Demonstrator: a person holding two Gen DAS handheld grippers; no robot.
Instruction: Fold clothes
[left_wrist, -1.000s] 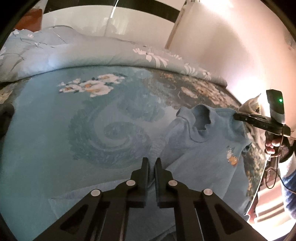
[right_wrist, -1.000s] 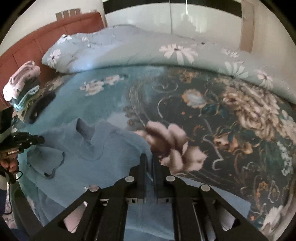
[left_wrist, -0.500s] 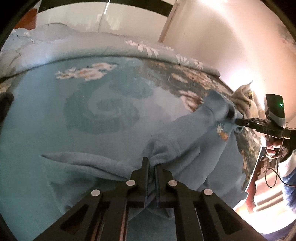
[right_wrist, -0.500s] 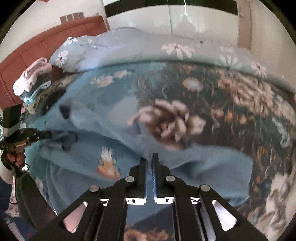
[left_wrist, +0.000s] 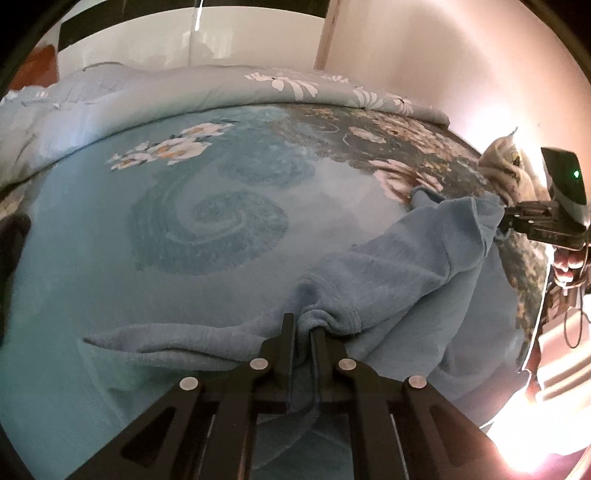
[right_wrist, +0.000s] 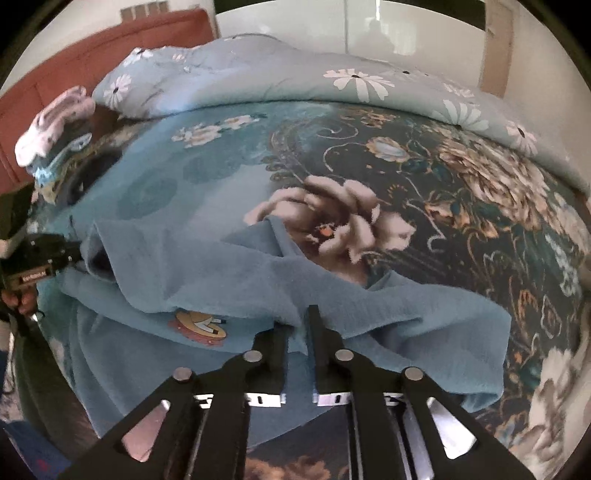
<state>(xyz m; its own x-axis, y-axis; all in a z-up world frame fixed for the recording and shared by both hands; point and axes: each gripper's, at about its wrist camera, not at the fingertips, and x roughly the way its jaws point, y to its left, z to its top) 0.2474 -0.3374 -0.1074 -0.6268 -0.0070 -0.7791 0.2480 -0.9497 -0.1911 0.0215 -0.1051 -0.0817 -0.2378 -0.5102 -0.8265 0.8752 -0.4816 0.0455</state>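
Note:
A light blue sweater (left_wrist: 399, 273) hangs bunched between my two grippers, above a floral bedspread (left_wrist: 207, 221). My left gripper (left_wrist: 303, 326) is shut on a gathered hem of it. In the right wrist view the sweater (right_wrist: 229, 273) drapes over my right gripper (right_wrist: 297, 319), which is shut on a fold of it; the cloth hides the left finger's tip. An orange cartoon print (right_wrist: 199, 325) shows under the fold. Each camera sees the other gripper pinching the sweater's far end: the right gripper (left_wrist: 504, 219) and the left gripper (right_wrist: 74, 254), each with a hand behind it.
A folded daisy-print quilt (right_wrist: 351, 85) lies along the bed's far side. A pink and white pile of clothes (right_wrist: 51, 122) sits by the red-brown headboard (right_wrist: 55, 66). A beige garment (left_wrist: 506, 166) lies near the bed's right edge, close to the wall.
The sweater lay flat with its collar showing; both grippers have lifted it and drawn it over itself, so it is now bunched and its print faces the right camera.

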